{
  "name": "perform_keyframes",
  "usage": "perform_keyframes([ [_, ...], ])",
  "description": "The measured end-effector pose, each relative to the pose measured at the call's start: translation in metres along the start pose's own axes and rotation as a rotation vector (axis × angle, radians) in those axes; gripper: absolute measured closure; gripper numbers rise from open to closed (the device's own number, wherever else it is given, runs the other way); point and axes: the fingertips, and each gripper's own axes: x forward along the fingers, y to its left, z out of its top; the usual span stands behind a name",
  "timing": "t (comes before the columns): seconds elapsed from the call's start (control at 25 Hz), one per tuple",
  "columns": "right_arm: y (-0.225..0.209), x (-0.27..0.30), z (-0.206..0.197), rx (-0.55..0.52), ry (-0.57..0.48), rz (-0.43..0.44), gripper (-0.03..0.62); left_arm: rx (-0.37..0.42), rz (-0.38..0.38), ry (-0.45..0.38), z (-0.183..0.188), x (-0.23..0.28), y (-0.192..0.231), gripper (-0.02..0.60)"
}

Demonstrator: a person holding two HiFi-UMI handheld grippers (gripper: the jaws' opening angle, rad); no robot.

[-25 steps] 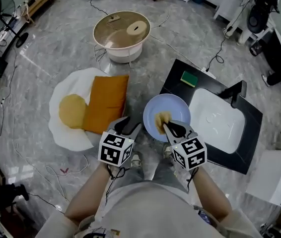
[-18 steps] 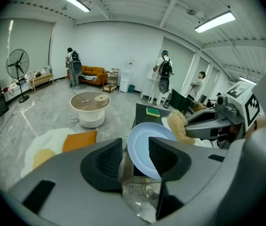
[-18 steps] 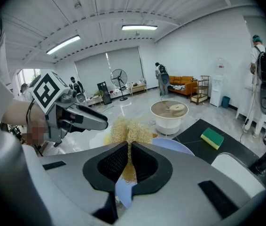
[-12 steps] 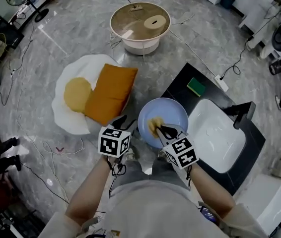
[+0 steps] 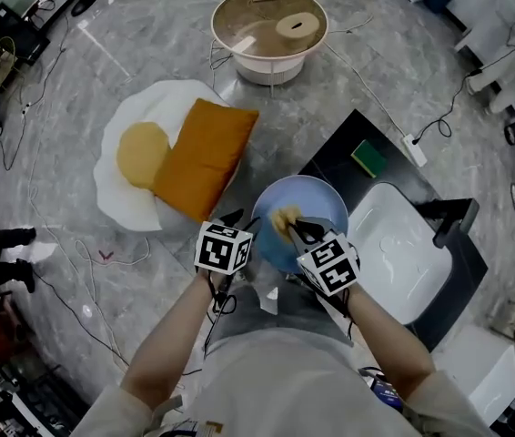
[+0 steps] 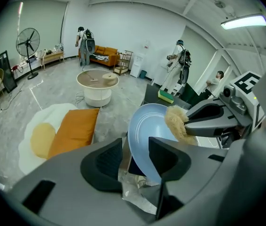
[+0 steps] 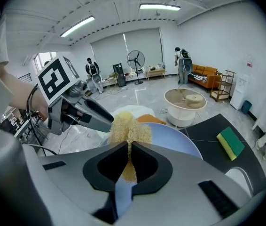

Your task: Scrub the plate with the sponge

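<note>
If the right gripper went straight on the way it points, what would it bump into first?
The blue plate. The right gripper is shut on a yellow scrubber, and that scrubber looks pressed against the plate's face, so going on would probably just push harder into the plate.

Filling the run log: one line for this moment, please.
left gripper: shut on plate | right gripper: shut on sponge | sponge on plate

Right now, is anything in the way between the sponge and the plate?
No, nothing visible. The right tongs pinch the sponge, and it looks pressed on the plate face. The left tongs grip the plate by its rim.
</note>
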Motion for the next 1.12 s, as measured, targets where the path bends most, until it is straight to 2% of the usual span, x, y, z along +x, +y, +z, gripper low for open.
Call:
perform_keyframes([
  [0.28, -0.005, 0.019, -0.015, -0.006, 0.053, 0.019, 0.548, -0.043, -0.032, 0.074, -0.025, 0.029, 0.003, 0.396],
  [0.52, -0.003, 0.037, -0.029, -0.011, 0.107, 0.024, 0.548, -0.091, -0.045, 0.101, -0.037, 0.044, 0.007, 0.436],
  [0.72, -0.005, 0.052, -0.039, 0.009, 0.14, 0.035, 0.548, -0.149, -0.076, 0.089, -0.038, 0.047, 0.003, 0.469],
  [0.84, -0.005, 0.056, -0.039, 0.01, 0.149, 0.038, 0.548, -0.163, -0.079, 0.086, -0.038, 0.048, 0.001, 0.519],
  [1.0, -0.005, 0.062, -0.04, 0.008, 0.158, 0.052, 0.548, -0.218, -0.085, 0.076, -0.037, 0.047, 0.002, 0.533],
  [1.12, -0.011, 0.069, -0.038, -0.002, 0.137, 0.056, 0.548, -0.232, -0.09, 0.077, -0.036, 0.046, 0.004, 0.535],
])
